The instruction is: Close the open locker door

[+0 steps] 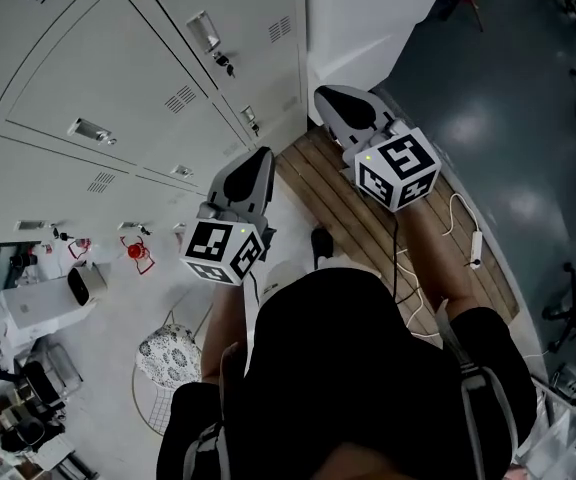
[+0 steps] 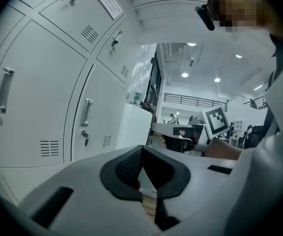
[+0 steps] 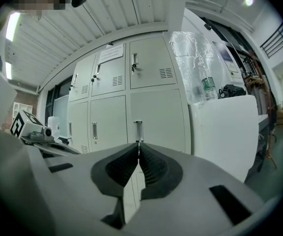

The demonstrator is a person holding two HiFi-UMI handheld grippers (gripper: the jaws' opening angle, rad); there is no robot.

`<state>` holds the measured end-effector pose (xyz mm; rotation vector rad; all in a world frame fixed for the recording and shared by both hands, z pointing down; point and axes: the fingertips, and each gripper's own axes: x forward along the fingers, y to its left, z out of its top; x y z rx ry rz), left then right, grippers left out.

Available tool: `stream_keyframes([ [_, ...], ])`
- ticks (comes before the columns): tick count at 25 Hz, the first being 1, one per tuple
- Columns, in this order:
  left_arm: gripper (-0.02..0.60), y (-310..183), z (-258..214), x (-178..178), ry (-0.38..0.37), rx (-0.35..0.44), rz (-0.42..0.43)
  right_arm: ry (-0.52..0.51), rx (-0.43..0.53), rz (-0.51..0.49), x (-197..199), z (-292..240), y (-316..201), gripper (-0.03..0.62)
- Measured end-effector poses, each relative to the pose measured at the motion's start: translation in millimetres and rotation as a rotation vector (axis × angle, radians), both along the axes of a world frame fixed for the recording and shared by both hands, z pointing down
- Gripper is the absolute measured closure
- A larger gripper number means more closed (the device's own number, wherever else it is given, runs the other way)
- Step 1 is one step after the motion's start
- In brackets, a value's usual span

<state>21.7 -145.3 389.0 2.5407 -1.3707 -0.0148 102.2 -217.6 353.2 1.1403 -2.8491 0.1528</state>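
The left tool (image 1: 261, 156) and right tool (image 1: 326, 95) are both pinched together, holding nothing. The lockers (image 1: 118, 68) stand at 11 o'clock; which one is ajar cannot be told. Best to press a closed tip on its free edge, steadily, until flush.

A slatted wooden board (image 1: 313, 183), perhaps a pallet, lies on the floor (image 1: 498, 118).

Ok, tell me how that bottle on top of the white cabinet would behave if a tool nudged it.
The bottle looks tall and slim, standing upright on the white cabinet, so a sideways nudge would probably tip it. It seems clear plastic: likely light and slightly squashy, not brittle. Being round, it may roll once down.
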Motion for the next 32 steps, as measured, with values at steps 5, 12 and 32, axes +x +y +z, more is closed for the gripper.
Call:
stream_keyframes([
  [5,0.564,26.2,-7.0,-24.6,0.001,0.009,0.015,0.003,0.004,-0.001,-27.7,3.3,40.1,0.582],
  [12,0.565,73.2,-4.2,-68.5,-0.012,0.006,0.022,0.004,-0.019,0.009,-70.3,17.4,100.5,0.589],
  [32,0.564,206.6,7.3,-102.0,0.012,0.042,0.092,-0.015,0.002,0.089,-87.4,17.4,261.0,0.589],
])
